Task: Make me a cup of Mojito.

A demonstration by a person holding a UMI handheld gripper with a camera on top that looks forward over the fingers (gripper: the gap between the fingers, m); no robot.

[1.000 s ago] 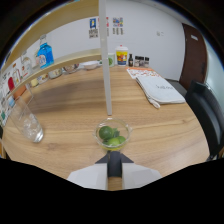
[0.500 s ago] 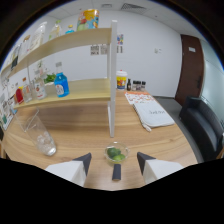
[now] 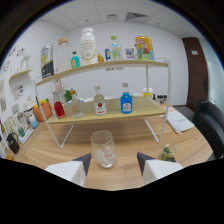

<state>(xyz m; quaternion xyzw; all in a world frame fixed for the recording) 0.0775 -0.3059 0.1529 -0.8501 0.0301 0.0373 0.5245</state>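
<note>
The hand-held gripper (image 3: 114, 162) is held level and low over the worktop (image 3: 65, 150), fingers spread wide, with the glass (image 3: 103, 148) of ice standing just ahead between them, before the shelf (image 3: 107, 116) of bottles.

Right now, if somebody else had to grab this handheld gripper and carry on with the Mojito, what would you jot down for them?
Gripper: open, holding nothing.
Clear drinking glass with ice in it stands on the wooden table, just ahead of the fingers, roughly between their tips, untouched.
Small glass bowl of green lime pieces sits beside the right finger.
Bottles, including the blue-liquid bottle, wait on the two-tier wooden shelf beyond.
Done: ice in glass.
Left: apparently lime, liquids, mixing.
</note>
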